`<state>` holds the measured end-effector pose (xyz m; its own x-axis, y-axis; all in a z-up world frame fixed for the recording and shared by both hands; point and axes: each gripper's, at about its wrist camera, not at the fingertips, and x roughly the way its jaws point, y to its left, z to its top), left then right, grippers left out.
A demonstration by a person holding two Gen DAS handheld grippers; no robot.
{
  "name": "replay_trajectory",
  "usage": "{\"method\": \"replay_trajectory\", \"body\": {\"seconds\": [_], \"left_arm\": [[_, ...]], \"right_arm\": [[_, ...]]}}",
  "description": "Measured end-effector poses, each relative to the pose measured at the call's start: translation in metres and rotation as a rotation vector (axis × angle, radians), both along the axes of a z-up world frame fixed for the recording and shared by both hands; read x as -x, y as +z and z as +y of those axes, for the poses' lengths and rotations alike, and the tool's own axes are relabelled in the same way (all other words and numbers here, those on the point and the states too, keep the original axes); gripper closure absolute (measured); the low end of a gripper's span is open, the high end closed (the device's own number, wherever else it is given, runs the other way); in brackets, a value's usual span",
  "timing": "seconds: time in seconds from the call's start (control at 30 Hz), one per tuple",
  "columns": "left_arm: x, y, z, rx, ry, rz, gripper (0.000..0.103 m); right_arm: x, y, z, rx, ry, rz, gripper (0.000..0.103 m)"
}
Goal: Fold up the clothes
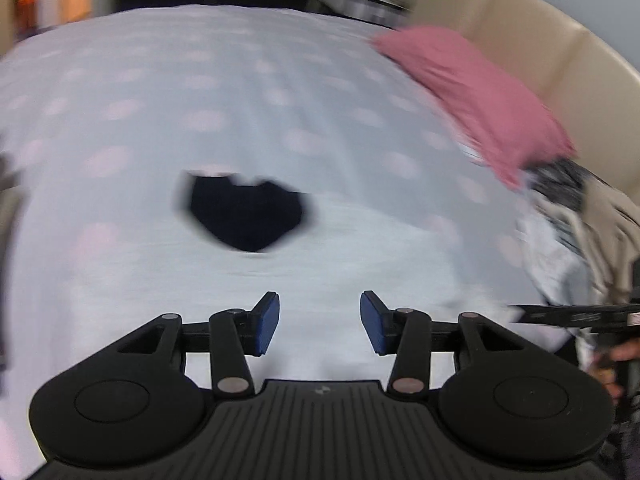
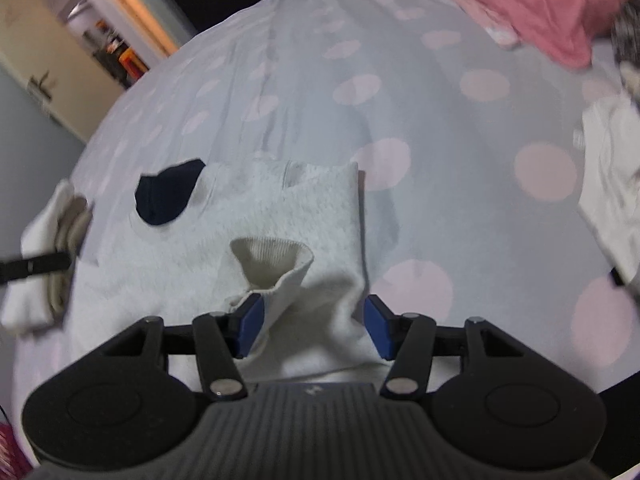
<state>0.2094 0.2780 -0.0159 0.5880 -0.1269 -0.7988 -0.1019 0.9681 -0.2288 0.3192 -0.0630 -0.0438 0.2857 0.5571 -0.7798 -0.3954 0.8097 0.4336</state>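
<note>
A pale grey sweatshirt (image 2: 280,208) lies on the bed, with a dark navy patch (image 2: 168,194) near its far left. One sleeve is bunched, and its ribbed cuff (image 2: 276,260) stands up just ahead of my right gripper (image 2: 314,326). That gripper is open, with sleeve cloth lying between its blue pads (image 2: 250,326). The left wrist view is blurred. It shows the sweatshirt (image 1: 340,248) and the navy patch (image 1: 248,216) ahead of my left gripper (image 1: 320,322), which is open and holds nothing.
The bed sheet (image 2: 460,160) is pale with pink dots. A pink pillow (image 1: 480,96) lies at the far right by a beige headboard (image 1: 540,28). A heap of other clothes (image 1: 580,220) sits at the right, and a white garment (image 2: 612,184) lies at the right edge.
</note>
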Motion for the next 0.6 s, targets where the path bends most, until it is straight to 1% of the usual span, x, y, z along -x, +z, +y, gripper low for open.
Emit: {"method": "replay_trajectory", "body": {"seconds": [0.07,0.13,0.23,0.4,0.57,0.6], "left_arm": [[0.008,-0.007,0.032,-0.011,0.076,0.005,0.059],[0.014,-0.017,0.06,-0.018,0.143,0.018,0.059],[0.012,-0.034,0.079,-0.003,0.183,0.028,0.059],[0.007,-0.061,0.105,0.028,0.233,0.041,0.059],[0.001,-0.087,0.13,0.055,0.279,0.049,0.059],[-0.001,-0.089,0.132,0.059,0.286,0.042,0.06]], "right_arm": [[-0.006,0.004,0.004,-0.03,-0.005,0.014,0.04],[-0.012,0.01,0.011,-0.047,-0.003,0.0,0.027],[-0.02,0.012,0.025,-0.042,0.014,0.005,0.022],[-0.033,-0.007,0.048,0.074,0.046,0.038,0.022],[-0.038,-0.029,0.051,0.123,0.056,0.09,0.023],[-0.037,-0.031,0.05,0.12,0.058,0.1,0.03]]}}
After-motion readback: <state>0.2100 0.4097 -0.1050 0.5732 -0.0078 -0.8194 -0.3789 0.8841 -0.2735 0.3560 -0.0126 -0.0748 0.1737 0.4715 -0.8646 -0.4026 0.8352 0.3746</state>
